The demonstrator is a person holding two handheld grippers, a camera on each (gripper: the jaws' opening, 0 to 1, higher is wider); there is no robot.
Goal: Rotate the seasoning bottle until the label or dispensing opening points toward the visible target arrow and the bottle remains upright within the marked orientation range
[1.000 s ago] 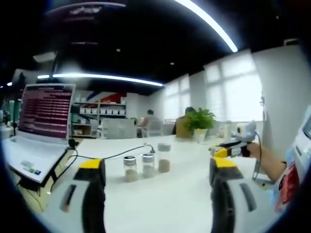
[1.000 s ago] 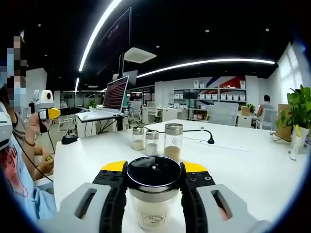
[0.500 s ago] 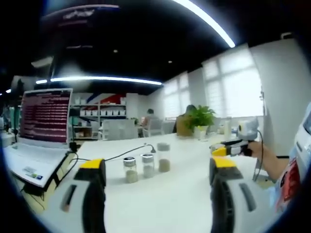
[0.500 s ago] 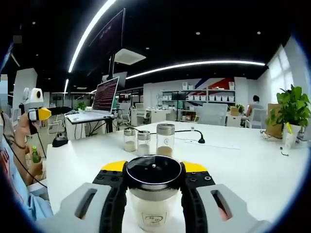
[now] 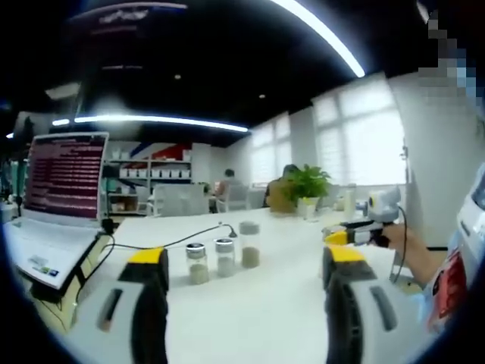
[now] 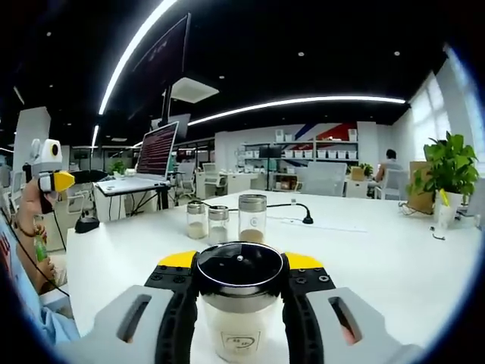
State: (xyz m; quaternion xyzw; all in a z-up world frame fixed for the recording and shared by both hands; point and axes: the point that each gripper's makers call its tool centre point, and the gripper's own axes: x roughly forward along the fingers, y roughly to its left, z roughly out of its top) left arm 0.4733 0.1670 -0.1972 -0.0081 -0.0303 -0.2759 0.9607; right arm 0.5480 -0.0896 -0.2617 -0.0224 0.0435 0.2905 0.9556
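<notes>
Right gripper point(image 6: 239, 292) pinches the seasoning bottle point(image 6: 239, 303) upright near the tabletop point(image 6: 364, 258) front edge, background slid rightward since a second ago so it's yawing with bottle, no arrow visible; left gripper point(image 5: 242, 303) hovers spread, empty, facing three jars point(image 5: 222, 256) mid-table.

In the right gripper view, the clear black-lidded seasoning bottle point(image 6: 239, 303) stands upright between the jaws of the right hand-held gripper point(image 6: 239, 292), above the white desk point(image 6: 394, 258). Farther off on the desk, three small silver-capped glass jars point(image 6: 218, 224) stand in a row, the tallest rightmost. A thin black cable point(image 6: 292, 206) runs behind them. The open silver laptop point(image 6: 148, 159) sits to their left, the green potted plant point(image 6: 447, 163) far right. In the left gripper view, the left hand-held gripper point(image 5: 239, 262) hangs above the desk before the jars.
</notes>
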